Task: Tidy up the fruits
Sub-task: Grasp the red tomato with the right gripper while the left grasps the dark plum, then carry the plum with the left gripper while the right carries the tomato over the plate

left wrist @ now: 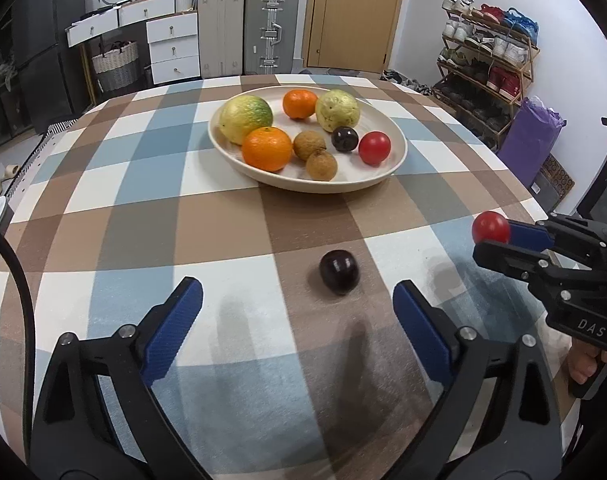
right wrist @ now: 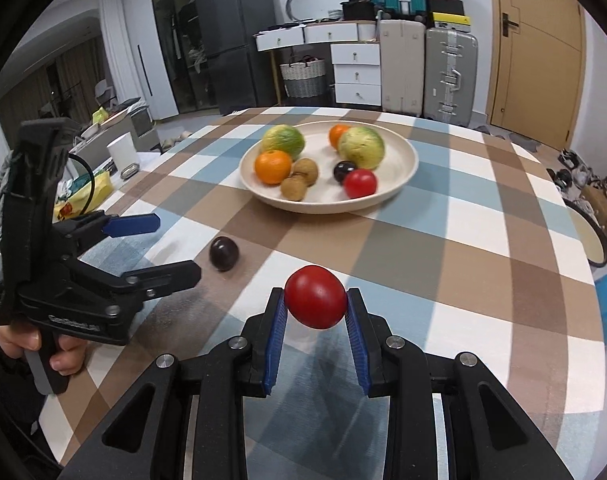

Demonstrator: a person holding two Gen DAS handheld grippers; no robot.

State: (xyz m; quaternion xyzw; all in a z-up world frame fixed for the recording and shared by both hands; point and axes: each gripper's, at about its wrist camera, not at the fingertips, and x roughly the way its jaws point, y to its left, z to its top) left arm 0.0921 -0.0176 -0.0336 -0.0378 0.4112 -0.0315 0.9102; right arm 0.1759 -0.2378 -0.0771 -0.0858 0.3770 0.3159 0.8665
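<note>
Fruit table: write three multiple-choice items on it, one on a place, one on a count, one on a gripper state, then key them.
1. Where is the loose dark plum?
A. on the cloth ahead of the left gripper
B. in the plate
C. in the right gripper

2. How many oranges are in the plate?
A. one
B. two
C. four

3. What state is the right gripper in?
A. open and empty
B. shut on a tomato
C. shut on an orange

Key: 1 A, it lies on the cloth beyond the open fingers; 2 B, two orange fruits show; 3 B, both pads press the red tomato.
</note>
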